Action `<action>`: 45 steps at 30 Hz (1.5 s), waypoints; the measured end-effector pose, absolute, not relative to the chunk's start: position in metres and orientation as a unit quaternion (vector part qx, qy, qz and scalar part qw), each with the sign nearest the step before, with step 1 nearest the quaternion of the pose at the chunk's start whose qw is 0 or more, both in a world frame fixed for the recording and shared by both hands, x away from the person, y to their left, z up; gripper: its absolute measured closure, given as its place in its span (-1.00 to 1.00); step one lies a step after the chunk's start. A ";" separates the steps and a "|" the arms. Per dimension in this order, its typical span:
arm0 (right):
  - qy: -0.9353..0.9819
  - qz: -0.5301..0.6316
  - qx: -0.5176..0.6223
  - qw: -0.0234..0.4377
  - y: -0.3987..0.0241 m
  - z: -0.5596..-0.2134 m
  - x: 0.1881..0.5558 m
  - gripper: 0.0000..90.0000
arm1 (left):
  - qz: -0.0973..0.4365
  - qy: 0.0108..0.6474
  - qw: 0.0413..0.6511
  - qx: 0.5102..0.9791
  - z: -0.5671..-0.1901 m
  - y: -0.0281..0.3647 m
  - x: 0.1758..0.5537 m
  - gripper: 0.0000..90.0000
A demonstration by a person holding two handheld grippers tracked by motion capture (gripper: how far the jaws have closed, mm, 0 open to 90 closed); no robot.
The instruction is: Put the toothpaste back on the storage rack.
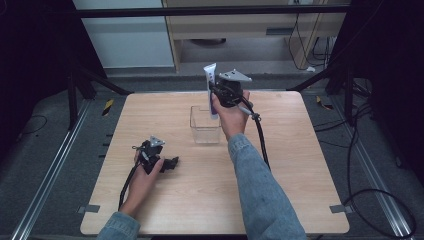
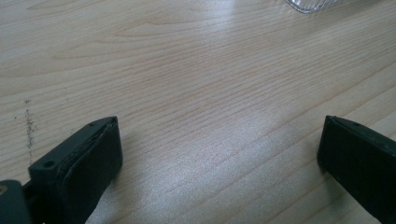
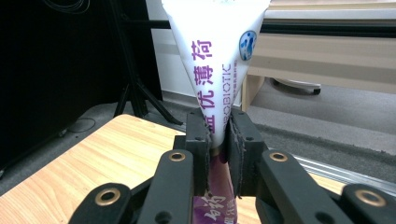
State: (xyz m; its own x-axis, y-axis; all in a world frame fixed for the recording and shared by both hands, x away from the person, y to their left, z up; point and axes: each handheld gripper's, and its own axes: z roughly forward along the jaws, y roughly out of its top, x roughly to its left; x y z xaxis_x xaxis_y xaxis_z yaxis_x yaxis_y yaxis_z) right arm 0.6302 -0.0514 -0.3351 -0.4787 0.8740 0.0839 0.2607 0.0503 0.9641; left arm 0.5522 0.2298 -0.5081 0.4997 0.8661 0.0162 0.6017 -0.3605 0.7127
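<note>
The right gripper [image 1: 218, 93] fingers clamp the white-and-purple toothpaste tube [image 1: 212, 85] upright at the clear plastic bin's [image 1: 205, 131] one o'clock rim, not yet lowered in. The left gripper [image 2: 219, 154] fingers gape wide on the tabletop [image 1: 280, 165].

Grey carpeted floor [image 1: 45, 150] around the light wooden bench [image 1: 200, 200]. Beyond the right tongs [image 1: 216, 90], a pale wooden cabinet [image 1: 240, 25] and white wall panel [image 1: 125, 40]. Black cables [image 1: 370, 195] coiled to their right; dark curtains [image 1: 30, 60] past the left tongs [image 1: 172, 162].
</note>
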 end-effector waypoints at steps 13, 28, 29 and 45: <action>0.679 0.539 0.420 0.268 -0.042 -0.353 0.632 0.77 | 0.199 0.458 0.330 0.801 -0.508 0.230 0.552 -1.00; 0.690 0.529 0.422 0.257 -0.032 -0.373 0.629 0.77 | 0.199 0.458 0.330 0.801 -0.508 0.230 0.552 -1.00; 0.690 0.529 0.422 0.257 -0.032 -0.373 0.629 0.77 | 0.199 0.458 0.330 0.801 -0.508 0.230 0.552 -1.00; 0.694 0.522 0.426 0.252 -0.032 -0.381 0.630 0.77 | 0.199 0.458 0.330 0.801 -0.508 0.230 0.552 -1.00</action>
